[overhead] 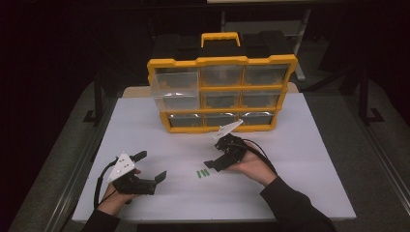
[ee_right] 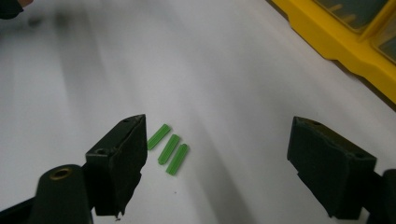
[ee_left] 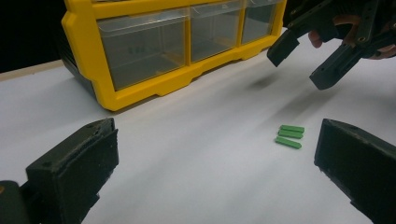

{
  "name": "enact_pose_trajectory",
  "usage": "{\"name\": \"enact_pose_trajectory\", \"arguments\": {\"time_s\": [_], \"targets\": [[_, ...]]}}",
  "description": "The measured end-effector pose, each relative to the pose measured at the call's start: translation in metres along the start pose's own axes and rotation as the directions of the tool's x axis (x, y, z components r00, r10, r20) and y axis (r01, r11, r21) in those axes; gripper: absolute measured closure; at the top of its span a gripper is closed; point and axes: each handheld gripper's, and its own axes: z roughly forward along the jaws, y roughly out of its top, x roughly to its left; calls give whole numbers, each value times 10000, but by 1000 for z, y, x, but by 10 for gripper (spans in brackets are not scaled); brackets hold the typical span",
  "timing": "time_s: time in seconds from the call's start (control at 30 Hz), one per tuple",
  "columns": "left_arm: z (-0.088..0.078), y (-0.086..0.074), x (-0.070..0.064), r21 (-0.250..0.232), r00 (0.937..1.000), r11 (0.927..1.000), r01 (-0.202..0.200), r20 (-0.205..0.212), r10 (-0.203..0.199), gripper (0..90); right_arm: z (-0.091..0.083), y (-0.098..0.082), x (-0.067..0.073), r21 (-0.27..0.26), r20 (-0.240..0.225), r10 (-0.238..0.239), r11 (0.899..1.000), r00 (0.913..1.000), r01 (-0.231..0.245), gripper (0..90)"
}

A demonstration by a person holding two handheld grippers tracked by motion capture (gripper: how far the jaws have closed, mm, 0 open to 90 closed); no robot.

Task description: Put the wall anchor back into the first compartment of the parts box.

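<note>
Yellow plastic frames the organizer (overhead: 222, 94) seen at the upper centre of the high view, on the far part of the white table (overhead: 300, 169). Nine clear drawers are set in it, three rows of three; the upper left drawer (overhead: 175, 83) is seen pulled out a little. Small dark shapes are glimpsed behind some drawer fronts, but what they are cannot be told.

Three green pegs (overhead: 203, 173) are found on the table at lower centre of the high view, side by side and nearly touching, well apart from the organizer. Their long axes are parallel. In the right gripper view the pegs (ee_right: 168, 149) are seen at centre left, lying slanted from lower left to upper right; in the left gripper view the pegs (ee_left: 289, 136) lie nearly level across the frame at right.

The right gripper (overhead: 216, 164) is held just right of the pegs in the high view, jaws apart with nothing between them; in its own view the pegs lie just beside its left jaw, not touched. The left gripper (overhead: 150, 166) is held at lower left, jaws wide apart and empty, pointed towards the pegs.
</note>
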Motion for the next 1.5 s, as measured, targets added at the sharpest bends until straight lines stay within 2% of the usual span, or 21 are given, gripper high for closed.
{"name": "enact_pose_trajectory", "arguments": {"time_s": [0.2,0.23,0.37,0.43,0.47,0.5,0.6,0.67,0.7,0.77,0.83,0.87,0.9,0.93,1.0,1.03,1.07,1.1,1.5], "targets": [[0,0,0,-46,10000,10000,-39,55,39,0,8,2,1,377,-72,11,9993,10000,-9,225],[0,0,0,-94,10000,10000,7,59,-6,0,9,3,2,439,-129,141,9989,9998,-135,234],[-1,0,0,-143,9999,9998,107,-29,-107,0,15,3,1,647,-211,40,9979,9998,-27,271],[-1,0,1,-221,9999,9998,-9,-135,6,0,17,3,1,759,-261,23,9971,9997,-3,289],[-2,0,0,-381,9996,9992,114,-237,-123,0,18,3,1,808,-247,-15,9967,9997,35,302],[-2,0,1,-430,9995,9991,4,-321,-18,0,20,3,1,860,-261,-101,9962,9996,123,315],[-3,1,2,-475,9994,9989,57,-351,-74,0,24,2,1,1037,-279,-313,9940,9991,340,348],[-2,0,1,-430,9996,9991,4,-299,-17,0,26,2,3,1186,-349,-218,9926,9992,258,375],[-2,1,1,-399,9995,9992,-66,-298,54,0,29,2,1,1082,-431,-474,9928,9979,518,388],[-2,0,0,-381,9997,9993,44,-254,-53,0,30,2,3,1332,-489,-247,9906,9985,311,424],[-1,0,0,-352,9998,9994,10,-190,-17,0,31,2,4,1398,-552,-272,9896,9981,347,464],[-1,0,0,-281,9999,9996,-65,-121,62,0,33,2,3,1266,-595,-576,9898,9966,648,484],[-1,-1,-1,-288,10000,9996,15,-54,-17,0,34,2,3,1281,-611,-613,9894,9962,687,509],[0,-1,-1,-259,9999,9996,-101,-49,100,0,35,2,4,1309,-633,-579,9892,9963,658,532],[0,-1,-2,-213,10000,9997,-91,28,92,0,36,2,4,1445,-643,-565,9873,9963,653,561],[1,-1,-2,-198,9999,9998,-84,54,85,0,35,1,6,1611,-648,-332,9860,9973,432,578],[1,-1,-2,-183,9999,9997,-136,47,137,0,37,1,5,1509,-728,-554,9863,9958,659,592],[1,-1,-2,-176,9999,9998,-107,55,108,0,38,1,5,1535,-740,-584,9857,9955,692,608],[2,-2,-2,-153,9998,9998,-119,142,121,0,41,0,9,1843,-903,-658,9795,9937,816,734]]}}
